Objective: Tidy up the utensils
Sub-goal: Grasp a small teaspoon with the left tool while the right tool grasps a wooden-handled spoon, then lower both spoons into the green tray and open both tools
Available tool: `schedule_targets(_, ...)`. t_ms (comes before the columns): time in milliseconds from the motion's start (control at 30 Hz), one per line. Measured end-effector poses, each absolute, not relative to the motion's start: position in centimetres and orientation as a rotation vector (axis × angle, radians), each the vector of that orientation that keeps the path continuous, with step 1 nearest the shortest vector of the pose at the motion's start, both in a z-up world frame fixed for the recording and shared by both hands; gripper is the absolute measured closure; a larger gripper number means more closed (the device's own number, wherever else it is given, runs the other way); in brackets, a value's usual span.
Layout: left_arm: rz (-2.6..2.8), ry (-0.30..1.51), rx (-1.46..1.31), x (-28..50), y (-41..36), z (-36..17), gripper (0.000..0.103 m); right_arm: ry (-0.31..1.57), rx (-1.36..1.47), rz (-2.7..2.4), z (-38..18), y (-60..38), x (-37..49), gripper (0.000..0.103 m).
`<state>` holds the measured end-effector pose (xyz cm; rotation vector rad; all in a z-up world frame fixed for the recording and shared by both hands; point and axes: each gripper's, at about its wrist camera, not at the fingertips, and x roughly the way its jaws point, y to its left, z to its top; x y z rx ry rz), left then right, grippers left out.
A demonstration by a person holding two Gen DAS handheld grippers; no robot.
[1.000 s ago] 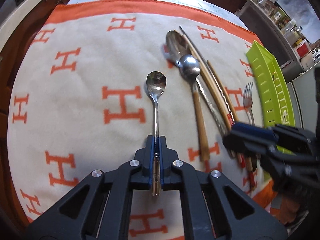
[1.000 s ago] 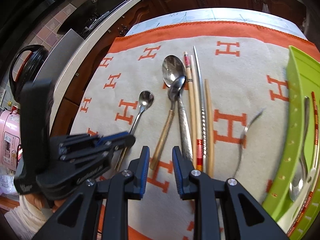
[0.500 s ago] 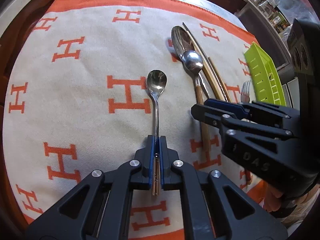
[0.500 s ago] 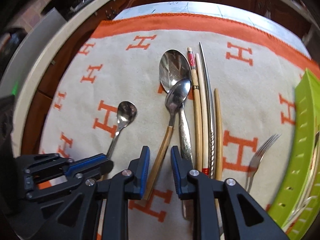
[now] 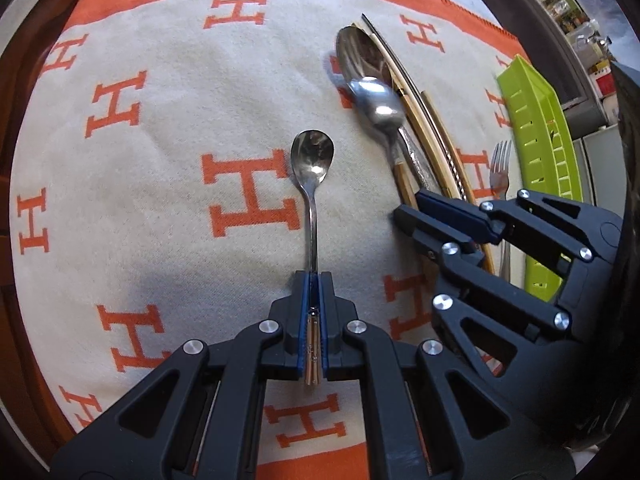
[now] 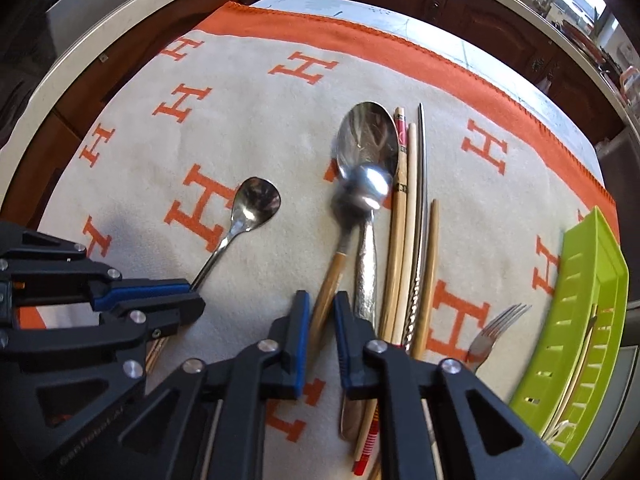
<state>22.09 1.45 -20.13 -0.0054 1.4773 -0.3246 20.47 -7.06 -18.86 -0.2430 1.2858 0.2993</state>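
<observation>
Wooden-handled spoon (image 6: pixel 332 284), lying on the orange-and-cream cloth (image 6: pixel 248 120) just left of the big steel spoon (image 6: pixel 366 148) and the chopsticks (image 6: pixel 404 216), now has its handle between the parted right tongs (image 6: pixel 321 304), which a second ago hung short of it and have since dropped over it without closing yet. The left tongs (image 5: pixel 314 280) stay clamped on the handle of the small steel spoon (image 5: pixel 312 156), left of the wooden-handled one. Both spoons look nearly ready to go to the green tray (image 6: pixel 580 288), far right of the wooden-handled spoon, past the fork (image 6: pixel 496 328).
</observation>
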Motion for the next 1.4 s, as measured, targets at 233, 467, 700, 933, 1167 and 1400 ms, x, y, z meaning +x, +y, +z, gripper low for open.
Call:
schedule_targets(233,-0.324,1.440,-0.026,21.7,0.4,-20.2,0.101,1.311,-0.005,0.363,-18.7,-10.0,20.2,0.096)
schedule_targets(467,-0.354,1.355,-0.236,20.1,1.9,-20.7,0.102,1.272,0.140,0.417,-18.0,-12.5,18.8,0.096)
schedule_targets(700,-0.374,1.299,-0.304,18.5,1.5,-18.9,0.102,1.215,0.221,0.449,-16.3,-14.2,17.5,0.096)
schedule_targets(933,-0.451,1.204,-0.286,17.5,-1.7,-13.8,0.103,1.126,0.294,0.434,-13.5,-17.9,15.1,0.096)
schedule_targets(1167,-0.594,1.153,-0.236,17.5,-9.2,-10.5,0.103,1.019,0.358,0.310,-10.5,-24.6,12.2,0.096)
schedule_targets(1400,-0.688,1.155,-0.189,18.2,-17.8,-10.4,0.103,0.992,0.383,0.115,-11.0,-31.2,10.9,0.096)
